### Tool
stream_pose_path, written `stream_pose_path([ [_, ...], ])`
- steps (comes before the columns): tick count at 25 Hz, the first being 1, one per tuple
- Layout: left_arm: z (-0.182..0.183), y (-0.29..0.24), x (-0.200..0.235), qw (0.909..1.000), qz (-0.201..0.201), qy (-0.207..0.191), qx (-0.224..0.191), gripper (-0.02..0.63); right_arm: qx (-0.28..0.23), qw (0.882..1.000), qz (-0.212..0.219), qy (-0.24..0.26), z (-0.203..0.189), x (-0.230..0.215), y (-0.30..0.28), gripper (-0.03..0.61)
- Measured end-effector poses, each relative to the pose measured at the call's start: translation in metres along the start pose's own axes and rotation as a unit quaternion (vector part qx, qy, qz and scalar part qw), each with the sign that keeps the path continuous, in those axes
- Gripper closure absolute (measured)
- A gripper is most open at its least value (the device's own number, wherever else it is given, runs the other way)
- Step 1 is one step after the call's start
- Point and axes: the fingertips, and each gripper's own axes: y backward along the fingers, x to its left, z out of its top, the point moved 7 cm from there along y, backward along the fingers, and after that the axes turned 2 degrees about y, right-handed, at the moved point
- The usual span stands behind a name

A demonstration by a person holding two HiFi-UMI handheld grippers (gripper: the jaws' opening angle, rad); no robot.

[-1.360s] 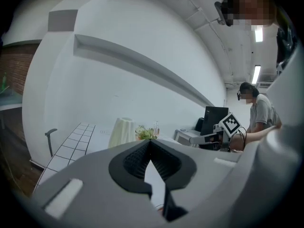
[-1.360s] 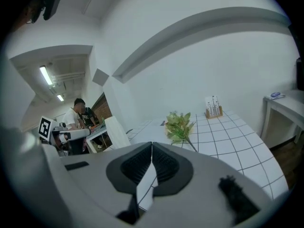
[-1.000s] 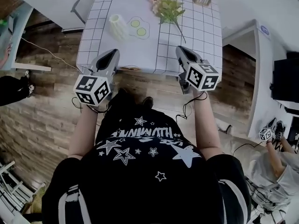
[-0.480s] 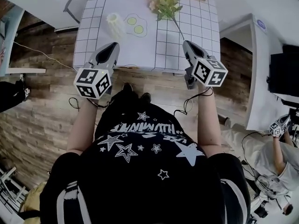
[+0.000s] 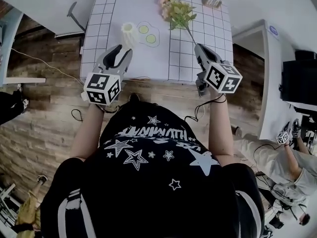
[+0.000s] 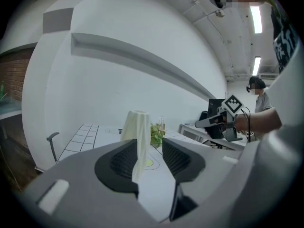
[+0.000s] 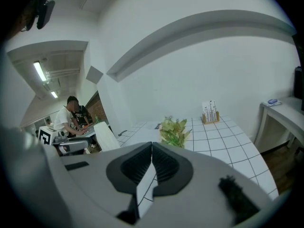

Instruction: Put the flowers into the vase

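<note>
Gridded surface (image 5: pixel 208 33): vase (image 5: pixel 129 32) upright, flowers (image 5: pixel 177 11) lying to its right; my left gripper (image 5: pixel 122 52) just short of it, fingers opening, probably to steady it; right gripper (image 5: pixel 199 48) fingers together, empty.

Shirt lettering (image 5: pixel 151 132) upside down, unreadable

Smooth, faintly shiny sheet as white black-gridded table cover (image 5: pixel 114 14), cloth or plastic not to be told. Matt, twisted-ribbed surface on tall cream vase (image 5: pixel 129 32). Matt pink petals and green leaves on bunch of flowers (image 5: pixel 177 10). Matt grey moulded plastic on right gripper (image 7: pixel 152 145), with dark ridged pads (image 7: pixel 137 167). Grained brown wood planks as floor (image 5: pixel 44 113). Black matt cloth shirt (image 5: pixel 153 182) printed with white stars
</note>
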Motion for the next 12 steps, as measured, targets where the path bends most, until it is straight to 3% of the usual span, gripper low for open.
stream_pose_path([
  [6,-0.017,-0.018,0.009,0.9994,-0.032,-0.005,0.013,0.257,0.014,1.0,-0.001,-0.01,-0.004,0.006,-0.018,0.566],
  [12,-0.026,-0.041,0.027,0.9982,-0.054,0.003,0.028,0.159,0.02,1.0,-0.008,-0.012,-0.002,0.012,-0.033,0.566],
])
